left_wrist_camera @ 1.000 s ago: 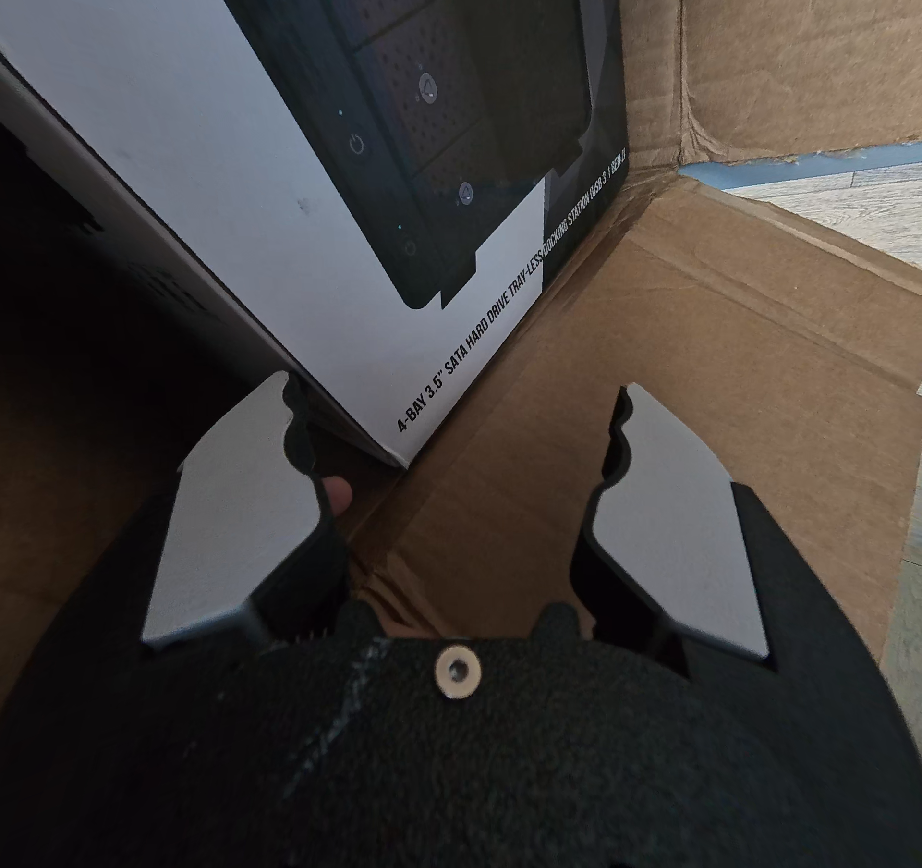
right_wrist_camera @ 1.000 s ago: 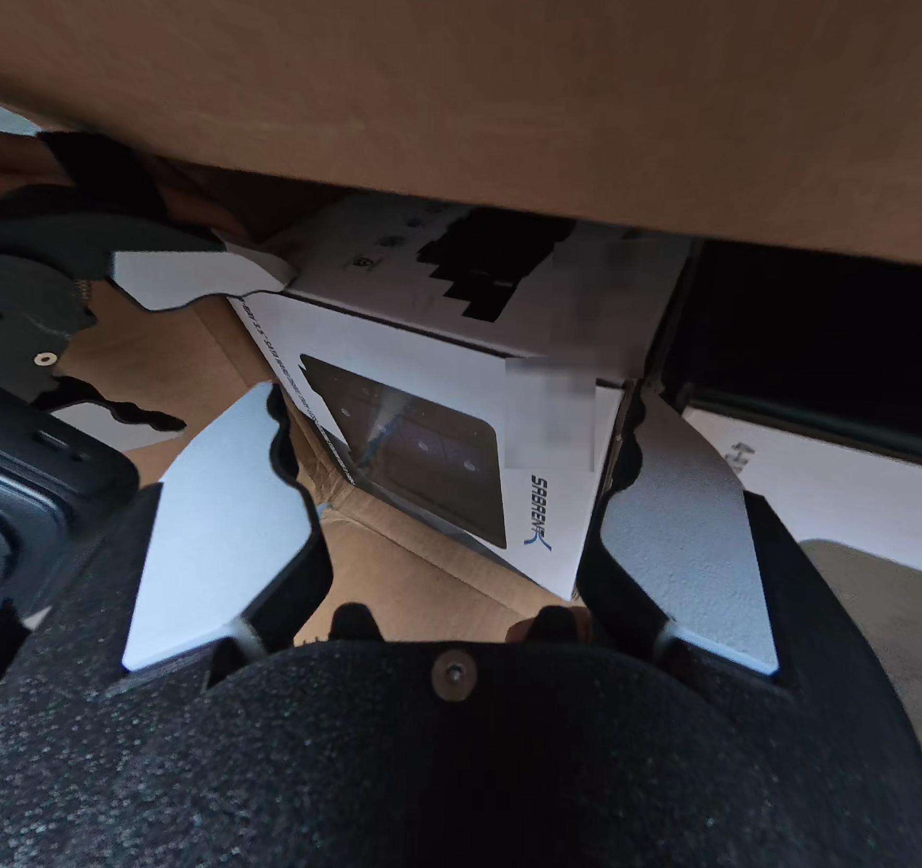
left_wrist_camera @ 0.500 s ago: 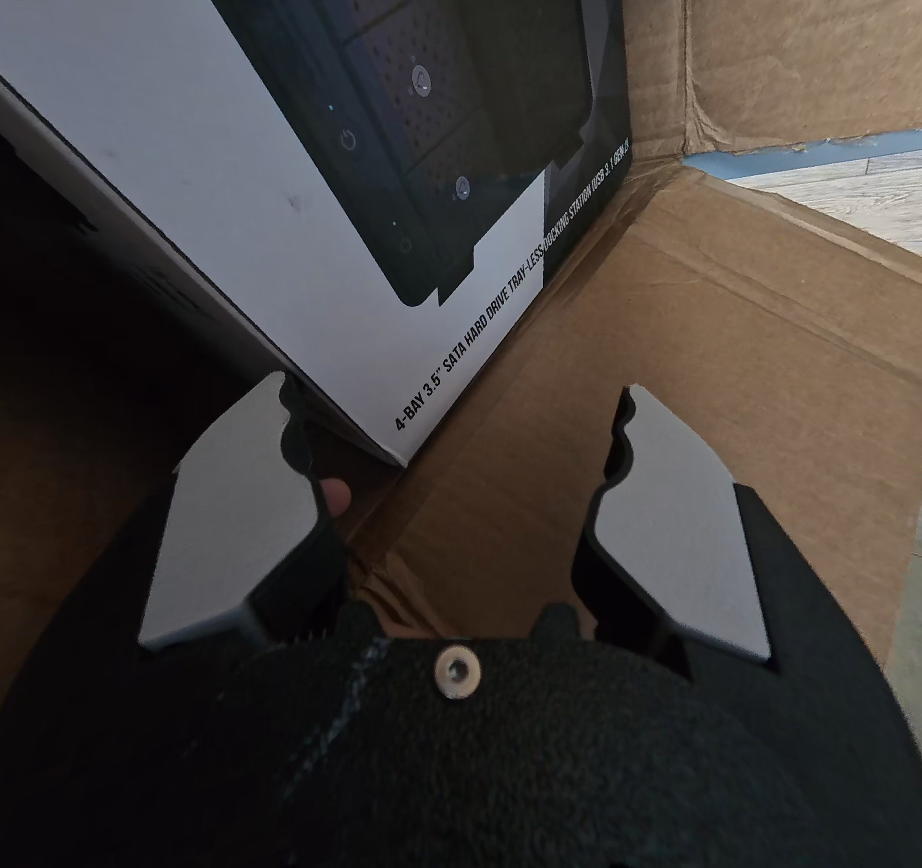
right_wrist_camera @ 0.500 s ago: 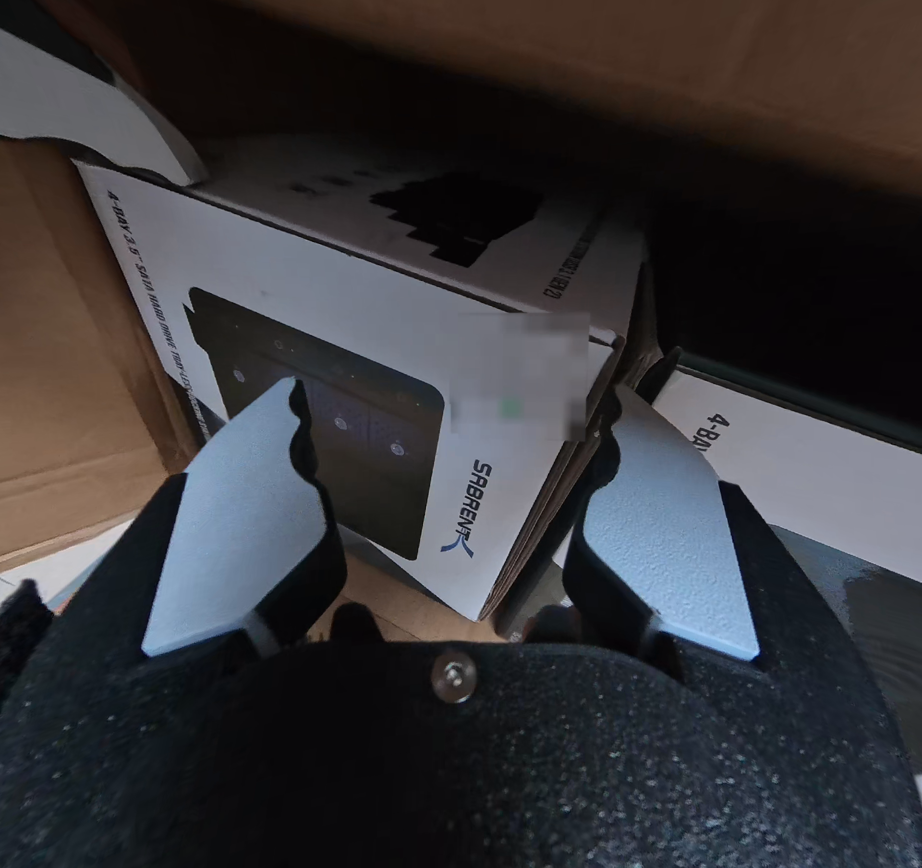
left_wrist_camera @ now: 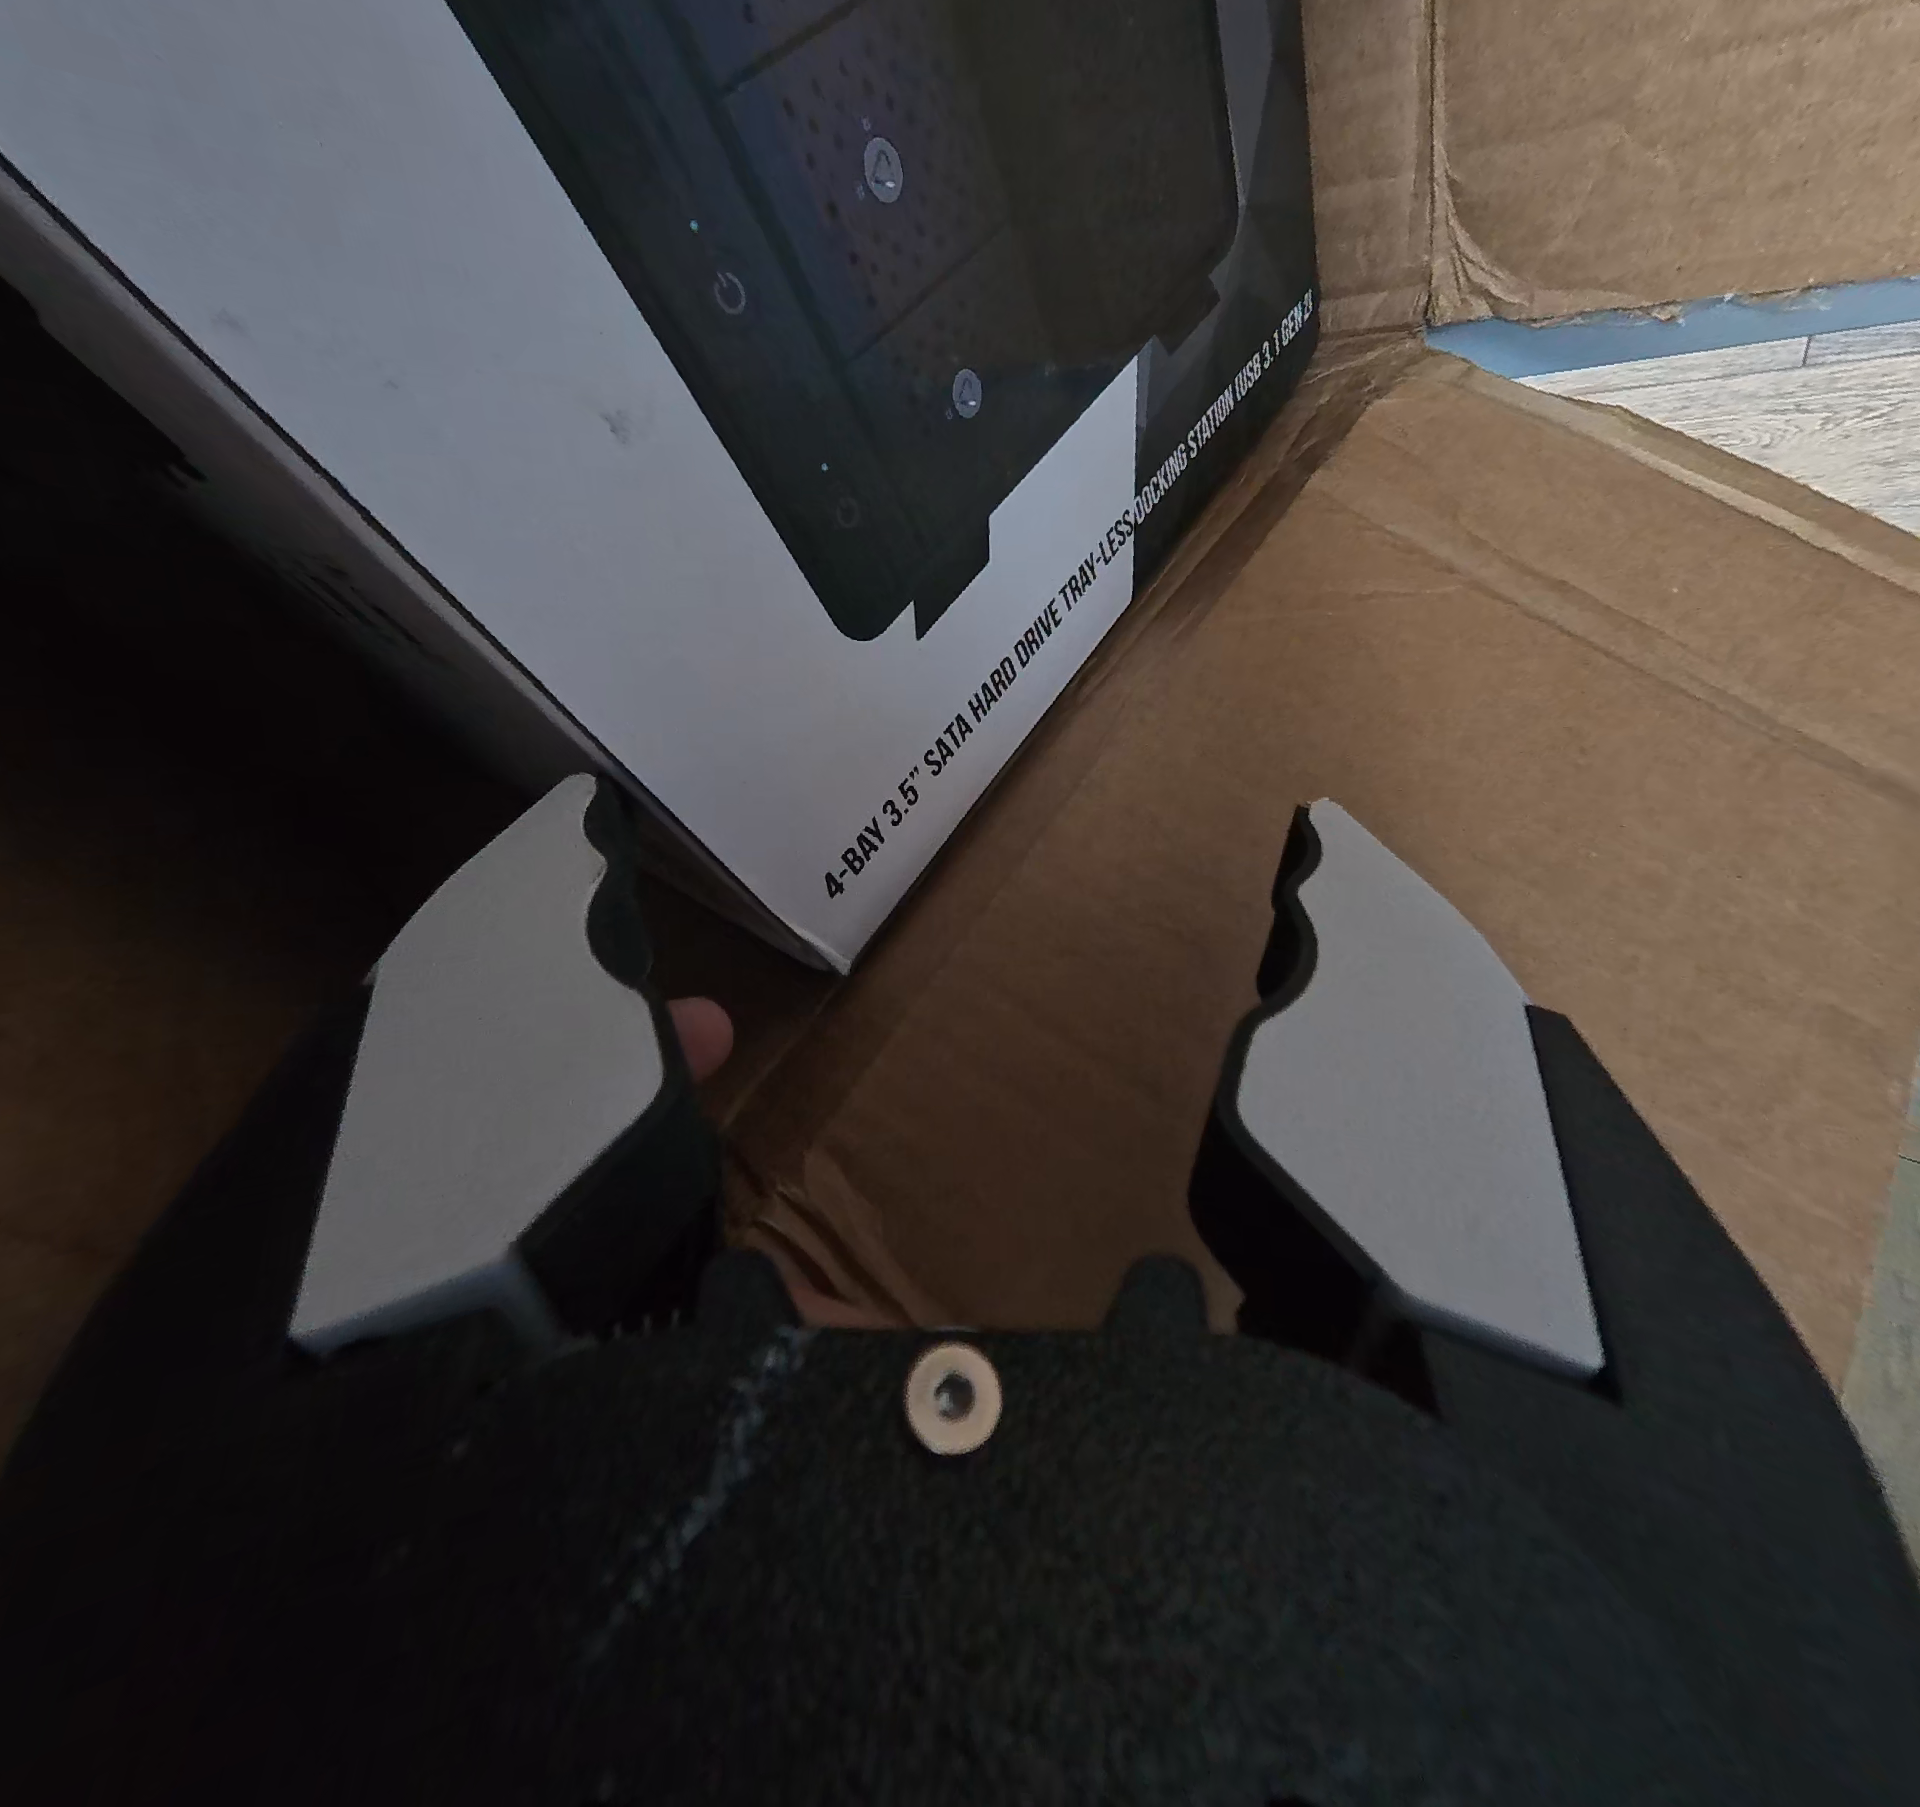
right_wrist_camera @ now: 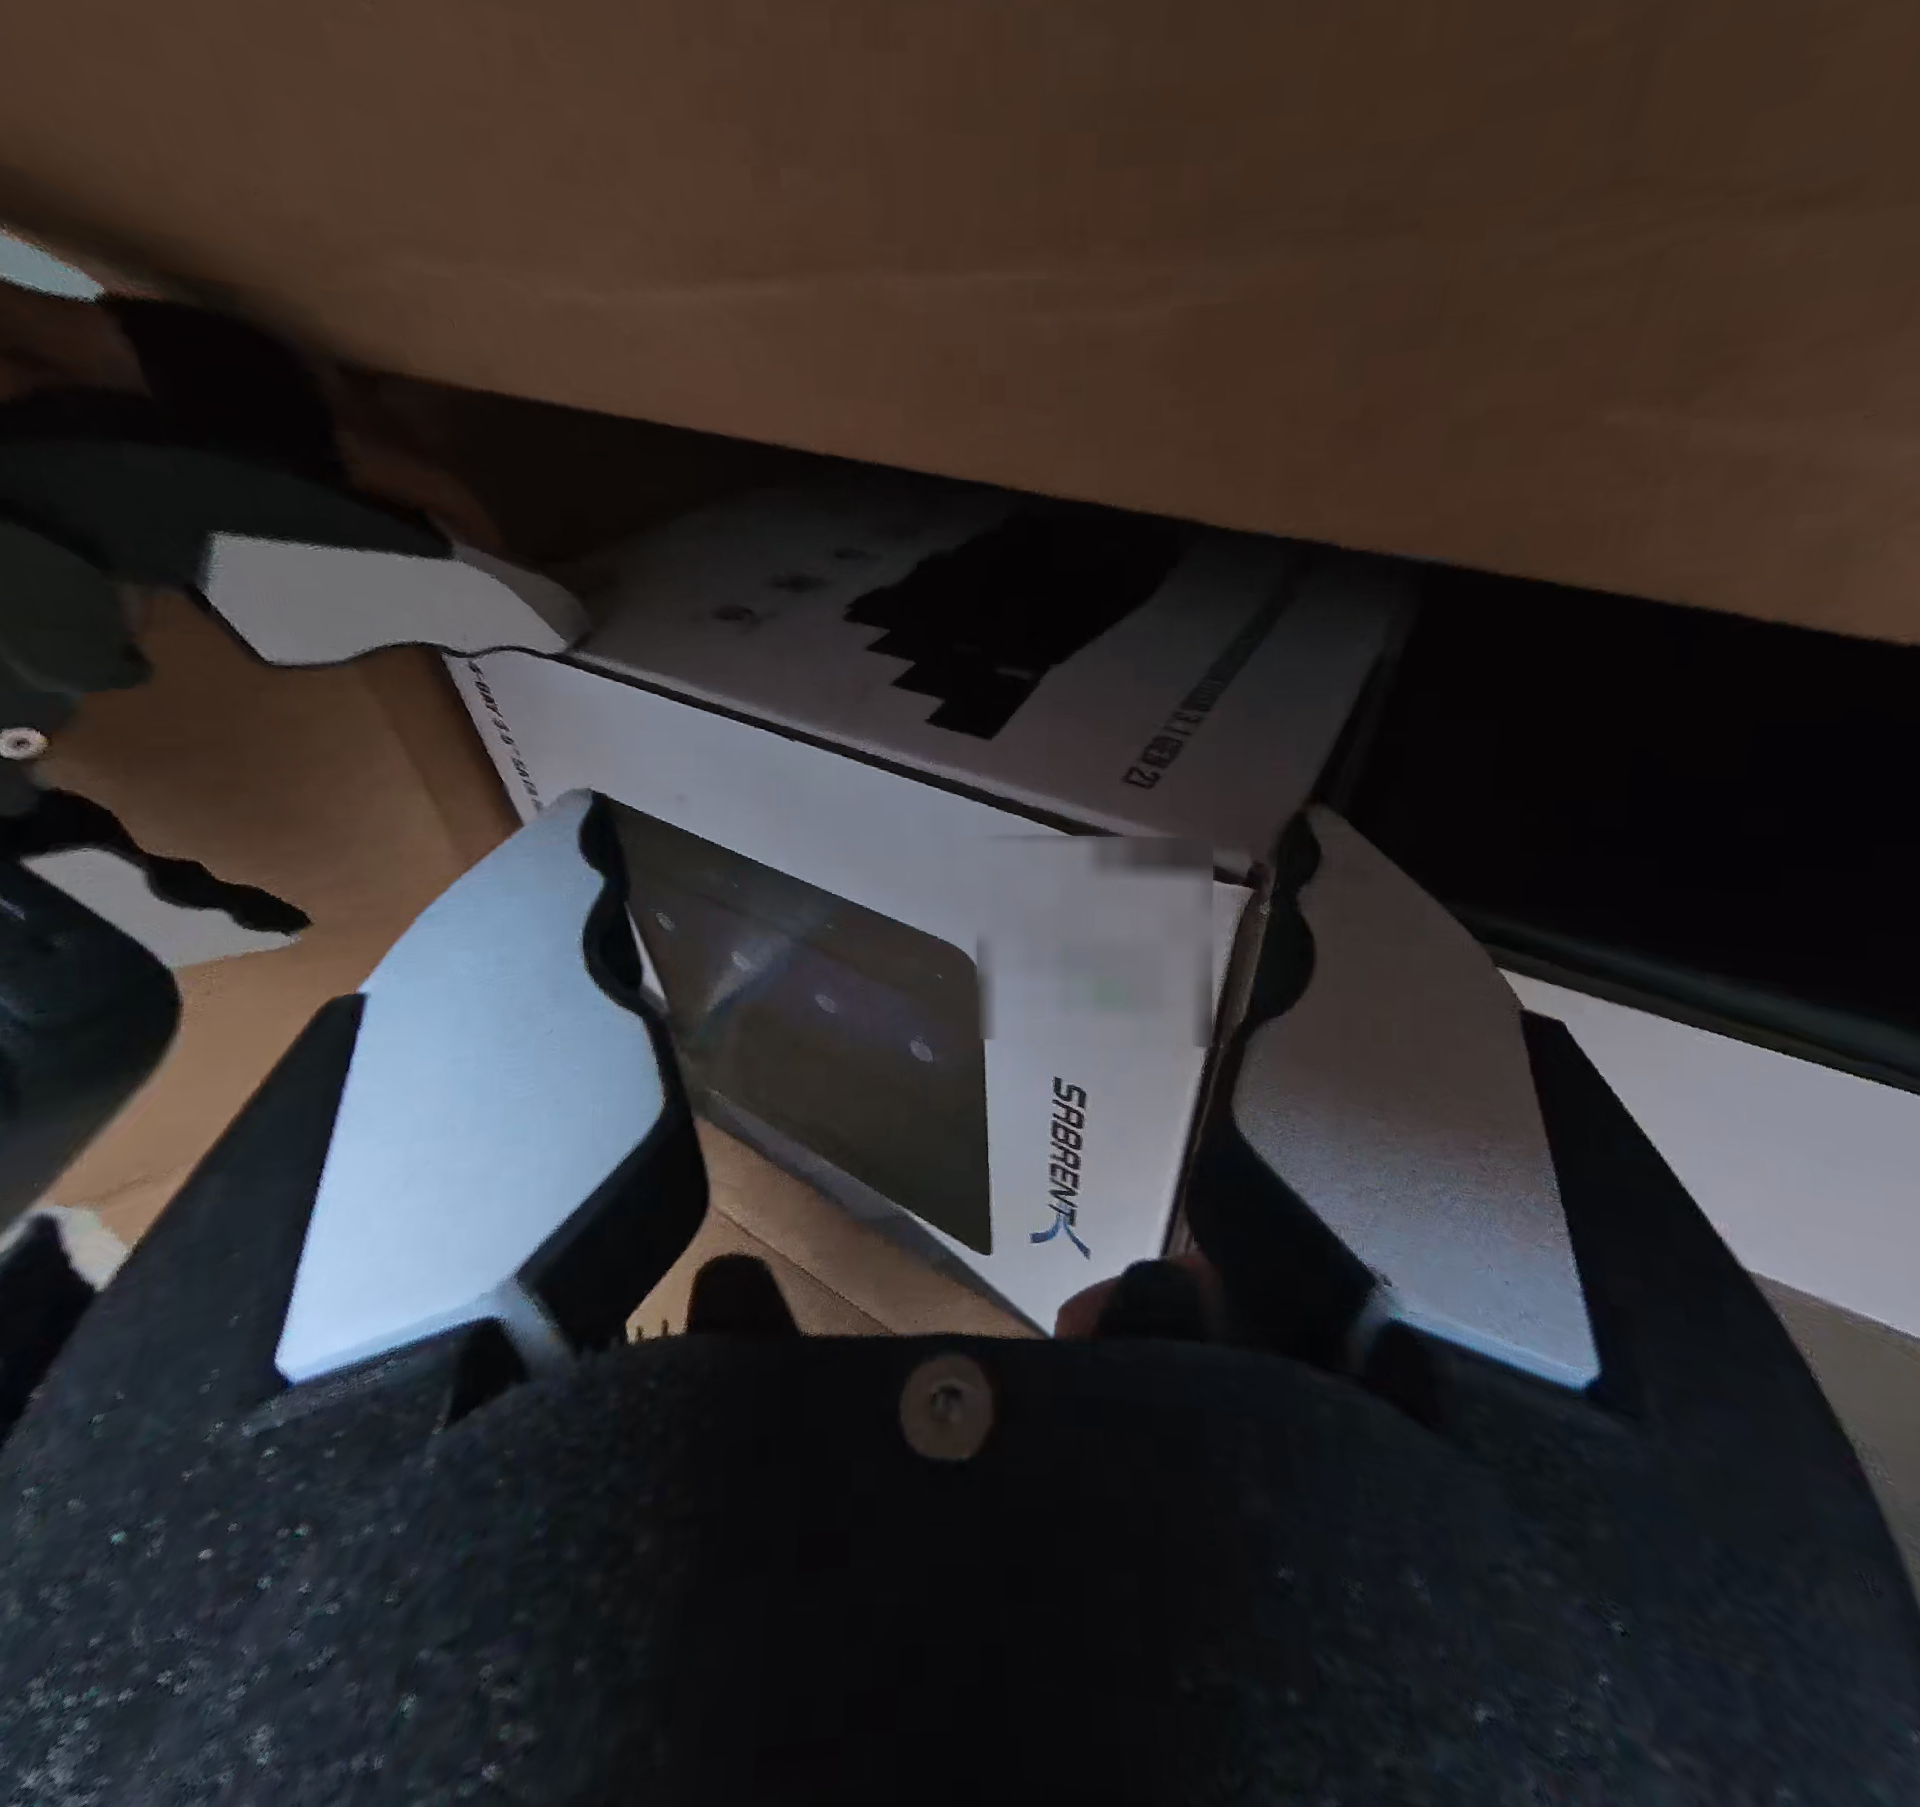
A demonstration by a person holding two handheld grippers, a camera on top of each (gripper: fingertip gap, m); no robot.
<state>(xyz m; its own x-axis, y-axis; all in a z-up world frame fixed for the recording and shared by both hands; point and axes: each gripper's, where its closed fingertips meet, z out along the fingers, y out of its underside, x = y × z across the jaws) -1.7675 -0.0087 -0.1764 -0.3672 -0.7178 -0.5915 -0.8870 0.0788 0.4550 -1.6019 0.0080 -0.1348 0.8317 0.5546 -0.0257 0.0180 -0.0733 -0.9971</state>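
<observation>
1. The left gripper [left_wrist_camera: 951,910] gapes wide, empty, at the white product box's [left_wrist_camera: 436,386] lower corner inside the cardboard carton [left_wrist_camera: 1455,822].
2. The right gripper [right_wrist_camera: 940,884] straddles that box's far corner, unclamped.
3. The box looks stiff, smooth-faced, probably weighty; opposite corners suit gripping.

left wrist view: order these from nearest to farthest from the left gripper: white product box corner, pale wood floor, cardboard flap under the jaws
From the left gripper:
1. cardboard flap, directly under the open jaws.
2. white product box, corner just ahead, slightly left.
3. pale wood floor, far upper right, past the carton's edge.
</observation>
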